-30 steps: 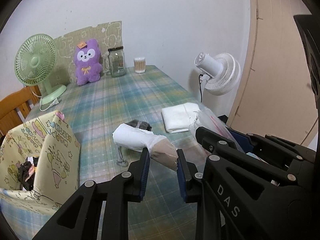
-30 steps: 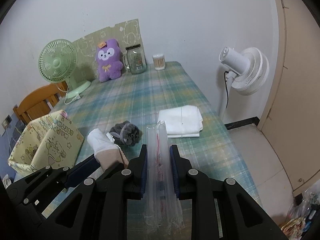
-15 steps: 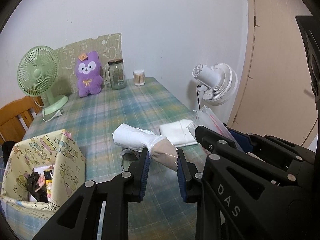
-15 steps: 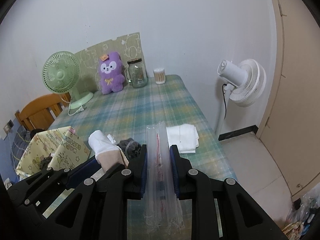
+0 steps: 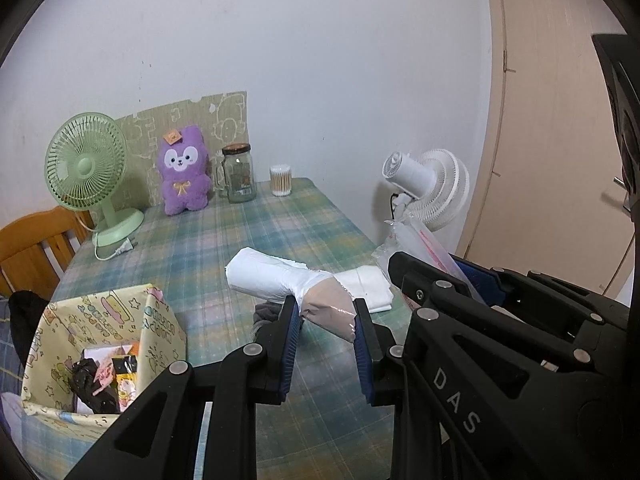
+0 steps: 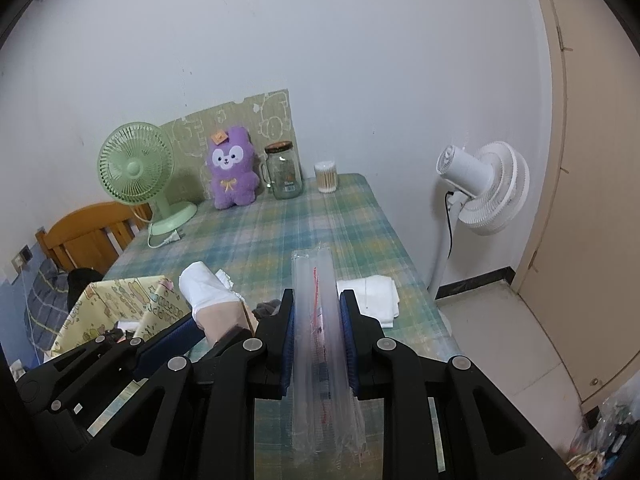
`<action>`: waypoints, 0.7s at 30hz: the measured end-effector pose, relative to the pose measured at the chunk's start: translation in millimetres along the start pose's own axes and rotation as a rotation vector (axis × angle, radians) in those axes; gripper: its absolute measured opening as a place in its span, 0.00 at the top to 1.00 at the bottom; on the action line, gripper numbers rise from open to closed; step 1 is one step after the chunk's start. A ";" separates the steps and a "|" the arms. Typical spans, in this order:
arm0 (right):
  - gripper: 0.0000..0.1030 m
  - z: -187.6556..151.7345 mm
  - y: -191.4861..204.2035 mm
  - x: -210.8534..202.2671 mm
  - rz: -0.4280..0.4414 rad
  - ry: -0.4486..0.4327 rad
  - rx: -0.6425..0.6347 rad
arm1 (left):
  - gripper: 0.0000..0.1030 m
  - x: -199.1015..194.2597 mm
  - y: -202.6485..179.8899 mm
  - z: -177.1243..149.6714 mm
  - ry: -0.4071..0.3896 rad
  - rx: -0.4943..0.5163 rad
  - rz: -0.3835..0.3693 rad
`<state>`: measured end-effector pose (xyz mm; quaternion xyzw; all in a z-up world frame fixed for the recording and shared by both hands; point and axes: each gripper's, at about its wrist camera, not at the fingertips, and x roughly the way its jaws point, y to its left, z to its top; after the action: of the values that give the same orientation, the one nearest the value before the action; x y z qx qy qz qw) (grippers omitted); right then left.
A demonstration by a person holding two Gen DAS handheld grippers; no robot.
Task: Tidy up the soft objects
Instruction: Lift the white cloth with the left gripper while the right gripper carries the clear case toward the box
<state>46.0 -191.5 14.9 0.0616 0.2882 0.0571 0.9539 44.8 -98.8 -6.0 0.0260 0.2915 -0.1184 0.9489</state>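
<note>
- A rolled white and beige soft bundle is being gripped at its beige end by the left gripper, whose blue pads are being pressed against both sides of it; the white end is being held out over the table.
- A clear zip bag with a red strip is being clamped, folded lengthwise, between the closed pads of the right gripper, with its end sticking out past the fingertips.
- Both grippers are being held side by side above the plaid tablecloth, the bundle just left of the bag in the right wrist view.
- A folded white cloth is being left flat on the table near its right edge, and a grey soft thing is being partly hidden under the bundle.
- A yellow patterned fabric bin is being kept at the near left corner, with small dark and printed items inside.
- At the far end, a purple plush toy, a glass jar, a tub of cotton swabs and a green desk fan are being shown standing; a white floor fan is being shown beside the table.
</note>
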 end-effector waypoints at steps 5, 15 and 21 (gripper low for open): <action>0.76 3.3 6.5 -7.7 -0.001 -0.016 -0.002 | 0.76 -8.9 4.4 4.2 -0.019 0.005 0.003; 0.76 9.0 25.9 -10.9 0.011 -0.027 -0.011 | 0.76 -20.9 22.3 7.3 -0.038 -0.004 0.022; 0.76 11.4 42.8 -9.9 0.028 -0.033 -0.020 | 0.76 -25.9 38.9 8.6 -0.047 -0.013 0.038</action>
<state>41.0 -151.7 36.2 0.0572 0.2708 0.0721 0.9582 38.1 -56.6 14.8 0.0227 0.2694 -0.0989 0.9577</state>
